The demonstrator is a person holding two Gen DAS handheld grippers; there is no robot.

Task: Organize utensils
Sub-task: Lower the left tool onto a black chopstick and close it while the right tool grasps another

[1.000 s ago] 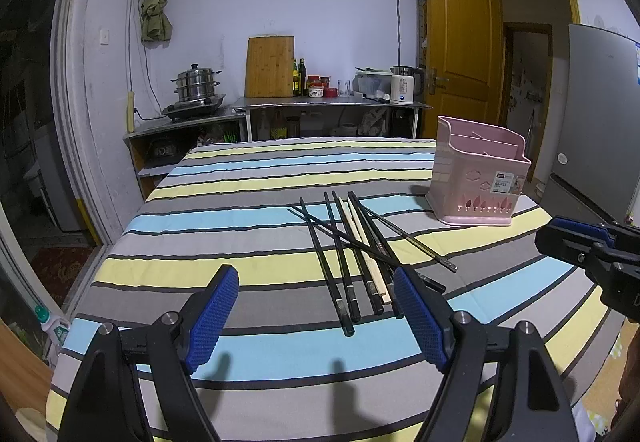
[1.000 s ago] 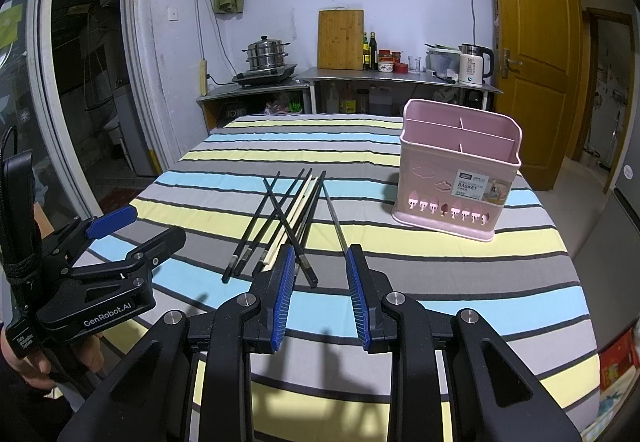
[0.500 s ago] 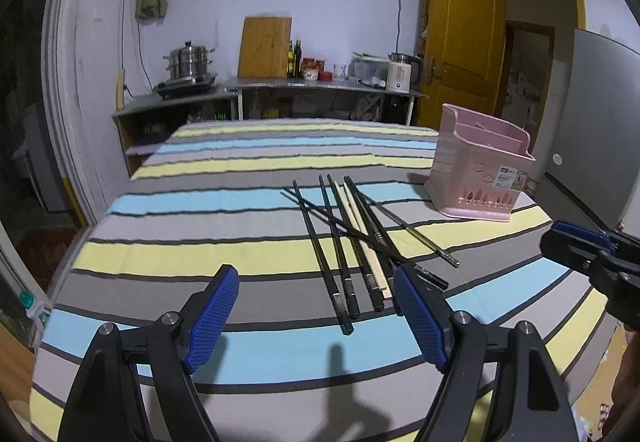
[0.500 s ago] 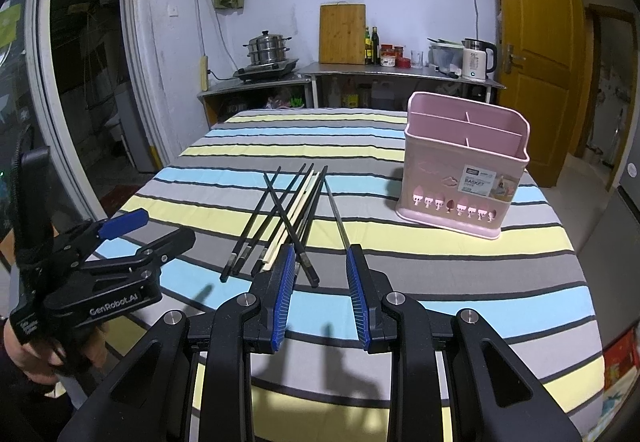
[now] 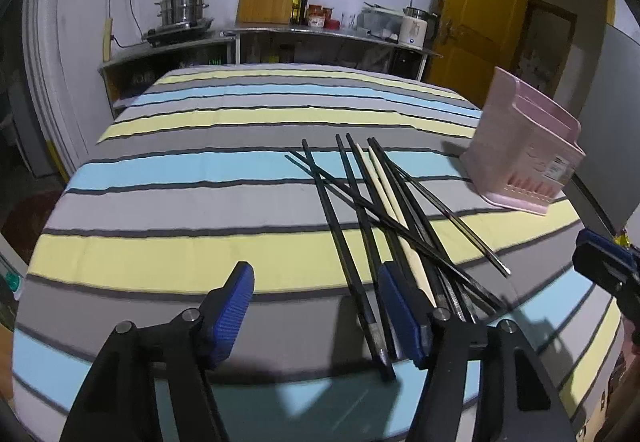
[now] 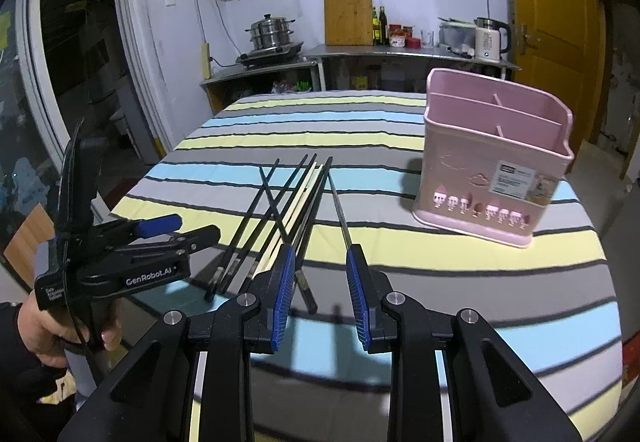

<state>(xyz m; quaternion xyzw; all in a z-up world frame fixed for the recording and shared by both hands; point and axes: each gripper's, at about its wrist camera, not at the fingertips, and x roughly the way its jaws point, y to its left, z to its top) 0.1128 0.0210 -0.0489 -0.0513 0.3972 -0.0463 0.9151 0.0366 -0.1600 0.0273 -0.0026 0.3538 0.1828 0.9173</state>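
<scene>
We judge the chopsticks [image 5: 384,217], heaped on the table [image 5: 200,177] at seven o'clock from the pink holder [image 6: 494,157], light, stiff, slick, best pinched near butt ends; left tool [image 5: 316,306] closing on nothing, right tool [image 6: 320,290] open, empty.

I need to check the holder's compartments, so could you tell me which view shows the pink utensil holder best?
The right wrist view: the pink utensil holder stands whole and upright there, its open top and inner dividers visible. In the left wrist view it sits near the right edge, seen side-on and distorted, its inside hidden.
</scene>
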